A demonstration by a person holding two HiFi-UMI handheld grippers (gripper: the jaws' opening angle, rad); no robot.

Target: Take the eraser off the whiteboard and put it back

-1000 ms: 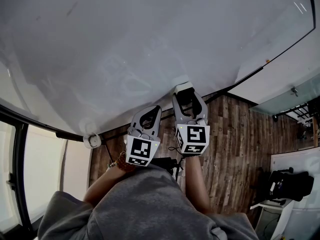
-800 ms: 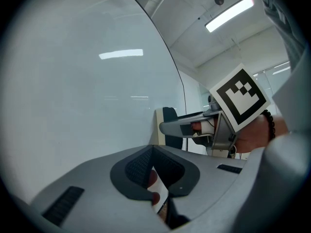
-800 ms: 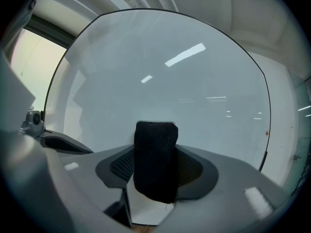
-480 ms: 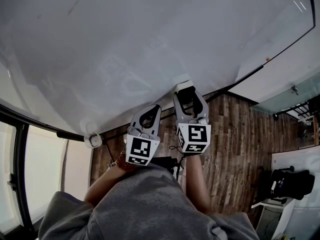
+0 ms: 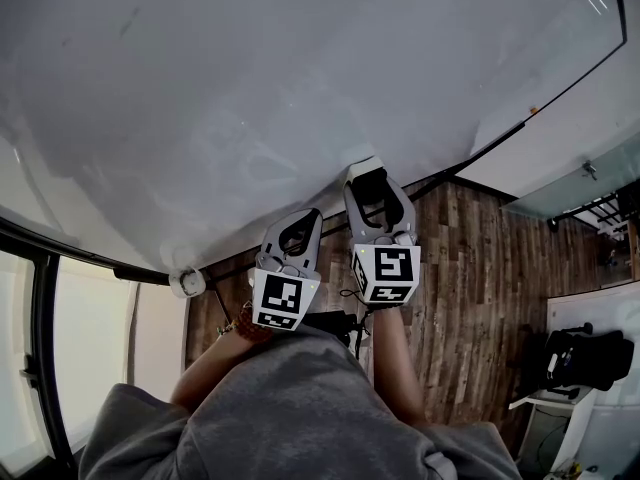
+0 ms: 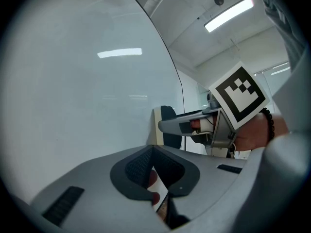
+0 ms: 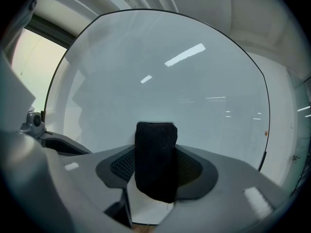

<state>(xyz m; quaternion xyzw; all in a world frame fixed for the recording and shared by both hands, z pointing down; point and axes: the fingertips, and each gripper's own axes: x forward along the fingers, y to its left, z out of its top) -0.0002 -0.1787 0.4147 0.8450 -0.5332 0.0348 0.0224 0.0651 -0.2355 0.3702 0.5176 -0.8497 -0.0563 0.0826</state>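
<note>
Right gripper view: right gripper [image 7: 156,168] holds the eraser [image 7: 155,152], jaws wide; left gripper [image 6: 153,171] closed.

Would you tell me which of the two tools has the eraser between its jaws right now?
The right tool: its jaws are closed on the black-felted eraser by the whiteboard. The left tool's jaws are shut with nothing between them.
</note>
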